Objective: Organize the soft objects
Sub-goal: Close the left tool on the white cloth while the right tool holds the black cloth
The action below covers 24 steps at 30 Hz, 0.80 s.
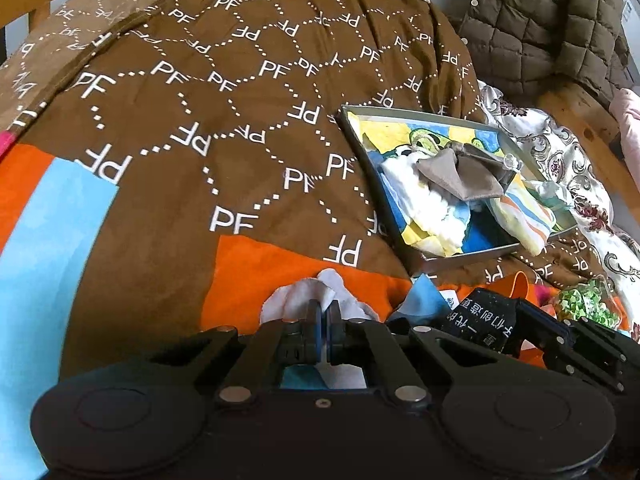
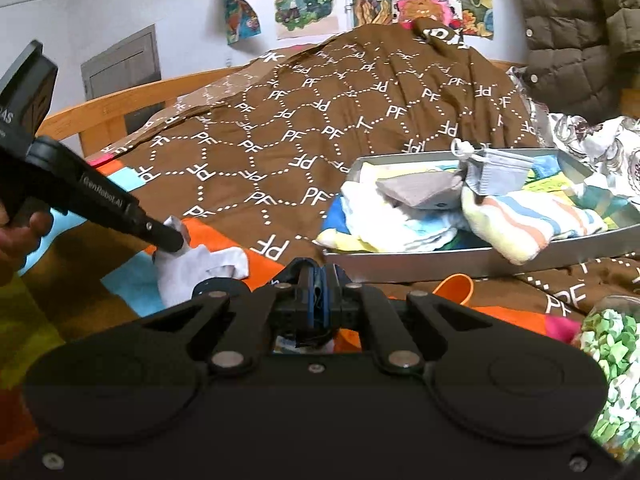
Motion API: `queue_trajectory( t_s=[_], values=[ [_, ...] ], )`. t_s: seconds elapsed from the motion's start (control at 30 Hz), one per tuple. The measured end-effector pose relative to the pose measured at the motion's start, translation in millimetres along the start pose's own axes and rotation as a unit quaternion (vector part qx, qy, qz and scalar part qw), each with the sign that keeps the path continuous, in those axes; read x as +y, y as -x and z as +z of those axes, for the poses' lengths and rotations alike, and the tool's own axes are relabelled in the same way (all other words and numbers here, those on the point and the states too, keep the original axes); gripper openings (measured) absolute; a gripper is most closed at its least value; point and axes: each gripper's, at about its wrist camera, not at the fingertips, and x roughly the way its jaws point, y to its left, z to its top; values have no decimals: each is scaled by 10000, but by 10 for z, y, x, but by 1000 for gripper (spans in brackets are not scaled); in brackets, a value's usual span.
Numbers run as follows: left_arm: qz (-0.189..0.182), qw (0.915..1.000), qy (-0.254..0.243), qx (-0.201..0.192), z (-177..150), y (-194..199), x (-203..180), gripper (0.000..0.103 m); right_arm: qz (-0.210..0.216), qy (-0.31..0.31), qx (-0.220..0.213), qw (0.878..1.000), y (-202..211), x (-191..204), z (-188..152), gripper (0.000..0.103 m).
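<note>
Both grippers clamped: left gripper [image 1: 323, 312] fingers on limp white cloth [image 1: 320, 294], right gripper [image 2: 318, 300] on blue fabric [image 2: 317, 295]; light, floppy, pinch edges.

- Ahead of your left gripper [image 1: 323, 312], past the white cloth [image 1: 294, 298] it pinches, the brown quilt [image 1: 224, 92] lies bare: open passage forward and to its left.
- To its right front, the metal tray [image 1: 404, 236] blocks a low sweep; its raised rim and heaped cloths stand above the quilt.
- Just right of it, your right gripper [image 2: 318, 300] crowds the gap.
- Right of that gripper, an orange scoop [image 2: 456, 284] and a bag of green pieces [image 2: 612, 344] sit close.
- Far ahead, the quilt mounds up high.
</note>
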Motion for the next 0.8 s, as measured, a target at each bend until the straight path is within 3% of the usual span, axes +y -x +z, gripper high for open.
queue_trajectory(
  t_s=[0.47,0.8],
  values=[
    [-6,9993,-183,-327,83,75,-57,1,-149,-184,-45,9997,-63,-52,-31,0],
    [9,9997,-89,-242,52,76,39,1,-211,-192,-45,9996,-102,-18,-41,0]
  ],
)
